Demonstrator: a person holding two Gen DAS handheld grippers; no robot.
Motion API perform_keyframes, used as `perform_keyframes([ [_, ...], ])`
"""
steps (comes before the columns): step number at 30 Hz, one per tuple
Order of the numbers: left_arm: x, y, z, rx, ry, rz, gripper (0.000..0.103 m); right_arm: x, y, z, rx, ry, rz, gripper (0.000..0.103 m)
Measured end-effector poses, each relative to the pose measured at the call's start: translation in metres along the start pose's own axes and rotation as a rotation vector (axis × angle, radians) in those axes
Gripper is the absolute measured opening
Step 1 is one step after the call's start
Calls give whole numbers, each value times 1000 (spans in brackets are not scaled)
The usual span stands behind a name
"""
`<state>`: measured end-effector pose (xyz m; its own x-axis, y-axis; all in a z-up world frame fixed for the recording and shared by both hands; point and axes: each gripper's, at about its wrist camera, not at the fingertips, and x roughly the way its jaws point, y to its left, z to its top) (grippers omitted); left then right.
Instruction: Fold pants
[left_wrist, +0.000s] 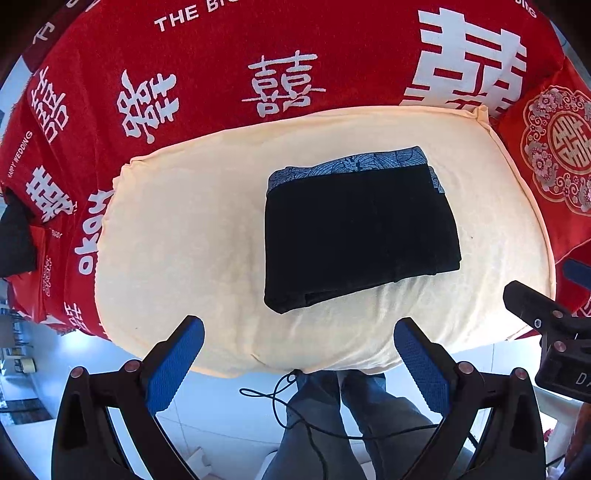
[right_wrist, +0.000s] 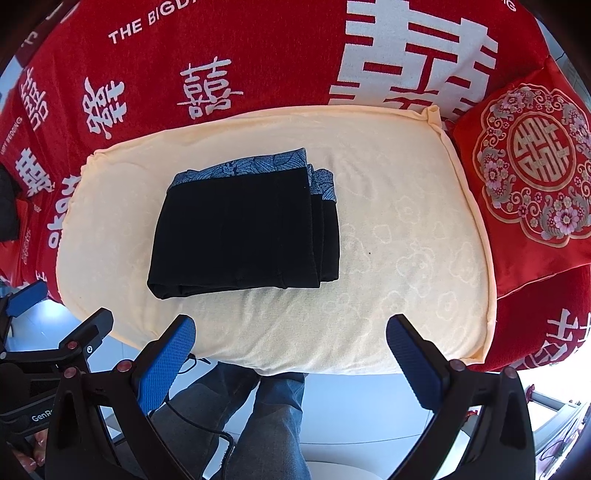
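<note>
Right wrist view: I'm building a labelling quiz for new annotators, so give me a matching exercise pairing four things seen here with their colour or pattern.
Things:
1. pants
2. pants waistband
3. cushion cover
4. small pillow

Looks:
A. plain cream
B. red with a round floral emblem
C. black
D. blue-grey leaf print

Pairs: 1-C, 2-D, 3-A, 4-B
</note>
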<state>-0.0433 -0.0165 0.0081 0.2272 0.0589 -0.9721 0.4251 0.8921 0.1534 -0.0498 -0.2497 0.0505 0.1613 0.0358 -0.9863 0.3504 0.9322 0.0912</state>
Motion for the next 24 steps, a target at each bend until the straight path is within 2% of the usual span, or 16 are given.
perform_keyframes([
  [24, 4, -4, 0, 7, 8, -5, 103, 6, 2, -1, 2, 27, 9, 103],
])
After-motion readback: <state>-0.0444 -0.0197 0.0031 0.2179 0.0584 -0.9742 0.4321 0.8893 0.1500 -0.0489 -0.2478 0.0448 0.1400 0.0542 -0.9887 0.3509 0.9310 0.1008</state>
